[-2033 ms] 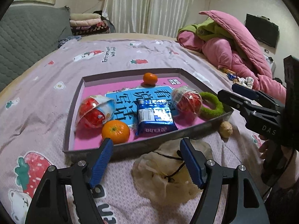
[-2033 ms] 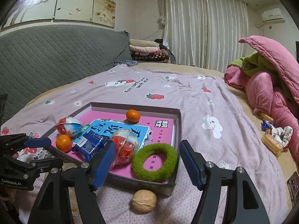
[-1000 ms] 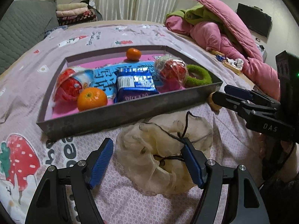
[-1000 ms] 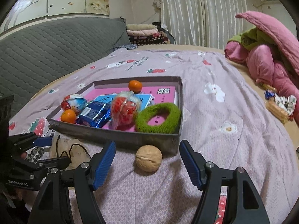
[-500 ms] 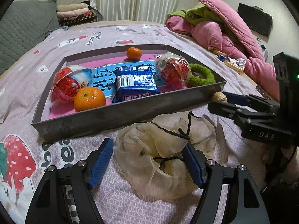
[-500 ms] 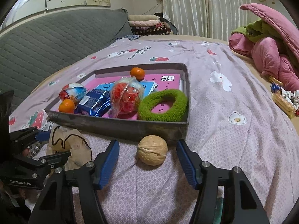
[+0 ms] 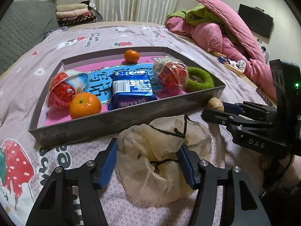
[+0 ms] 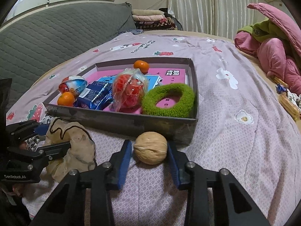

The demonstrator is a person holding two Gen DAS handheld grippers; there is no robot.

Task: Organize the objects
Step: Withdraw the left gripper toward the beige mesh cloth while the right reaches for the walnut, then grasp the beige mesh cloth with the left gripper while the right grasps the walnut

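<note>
Bed (image 8: 235, 131), grey headboard (image 8: 56, 33), white curtains (image 8: 212, 5).

Sheer crinkled pouch (image 7: 156, 156); rough-shelled walnut (image 8: 150, 147)

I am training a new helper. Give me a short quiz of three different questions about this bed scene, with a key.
1. True or false: the walnut lies inside the grey box.
2. What sits between the left gripper's fingers?
A) sheer pouch
B) green ring
C) orange
3. Fill in: the right gripper has just been closing around the ____.

Key:
1. False; it lies on the bedspread before the box.
2. A, the sheer pouch.
3. Walnut.
</note>
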